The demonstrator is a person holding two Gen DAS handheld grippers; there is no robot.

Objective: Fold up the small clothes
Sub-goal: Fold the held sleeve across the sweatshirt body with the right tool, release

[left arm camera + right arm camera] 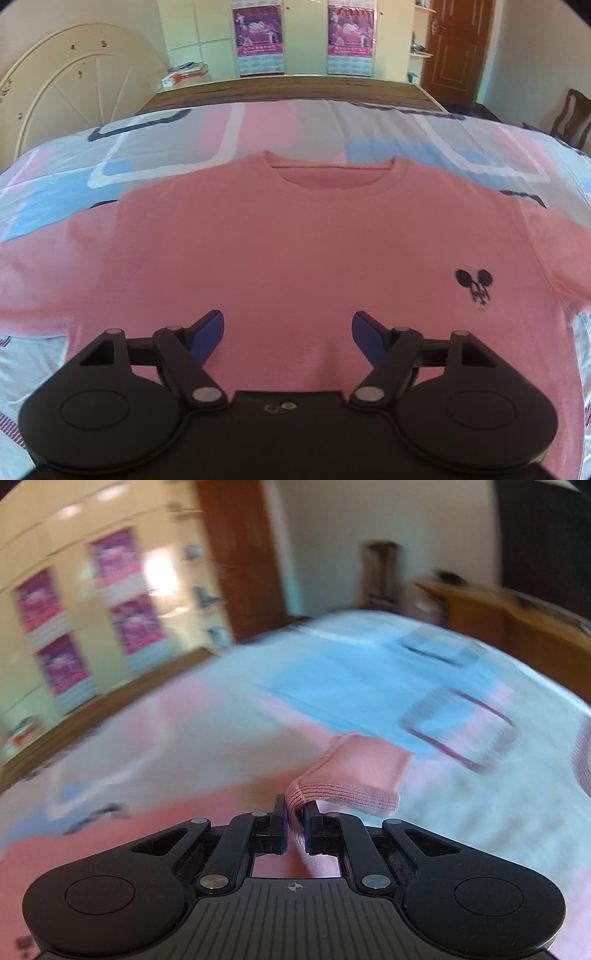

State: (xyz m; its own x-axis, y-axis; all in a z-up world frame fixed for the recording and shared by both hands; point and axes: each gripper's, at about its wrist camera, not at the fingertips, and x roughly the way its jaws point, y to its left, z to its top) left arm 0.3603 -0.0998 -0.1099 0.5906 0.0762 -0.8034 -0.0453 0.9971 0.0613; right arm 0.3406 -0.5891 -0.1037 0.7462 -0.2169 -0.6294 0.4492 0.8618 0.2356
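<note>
A small pink sweater (pixel 288 251) lies flat, front up, on the bed, collar (pixel 332 173) at the far side and a black mouse logo (pixel 474 282) on its right chest. My left gripper (pixel 288 332) hovers open over the sweater's lower middle, blue pads apart and empty. In the blurred right wrist view, my right gripper (pixel 295 825) is shut on the ribbed cuff of a pink sleeve (pixel 354 771), lifted off the bed and folded over the fingers. The sweater's body (pixel 147 827) lies to its left.
The bedsheet (pixel 166 147) is patterned in pink, blue and white. A wooden footboard (pixel 288 88) runs behind it, a cream headboard-like frame (pixel 74 81) at far left, a brown door (pixel 458 48) and chair (pixel 570 114) at right. Wardrobes with purple posters (pixel 256 37) stand behind.
</note>
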